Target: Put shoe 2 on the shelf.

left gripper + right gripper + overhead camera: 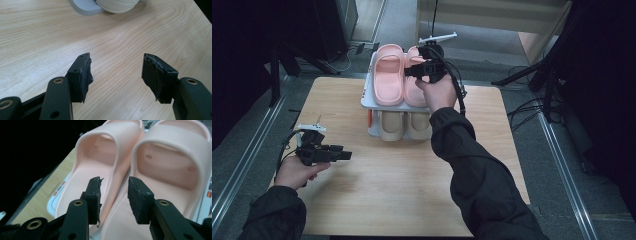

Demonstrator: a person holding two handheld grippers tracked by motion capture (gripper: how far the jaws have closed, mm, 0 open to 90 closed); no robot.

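Right gripper (113,192) hangs over the pair of pale pink foam slides (389,75) on the top shelf of the small white two-tier rack (365,102) at the table's far edge. Its jaws stand partly apart, straddling the slides' touching inner walls, pressing nothing. Left gripper (116,72) waits open above bare wooden tabletop (377,190), near left, with room all round.

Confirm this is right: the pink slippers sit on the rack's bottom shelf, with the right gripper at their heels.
Wrong shelf. The pink slippers sit on the top shelf of the rack, as the high view shows; the beige pair fills the bottom one. The right gripper is at their heels.
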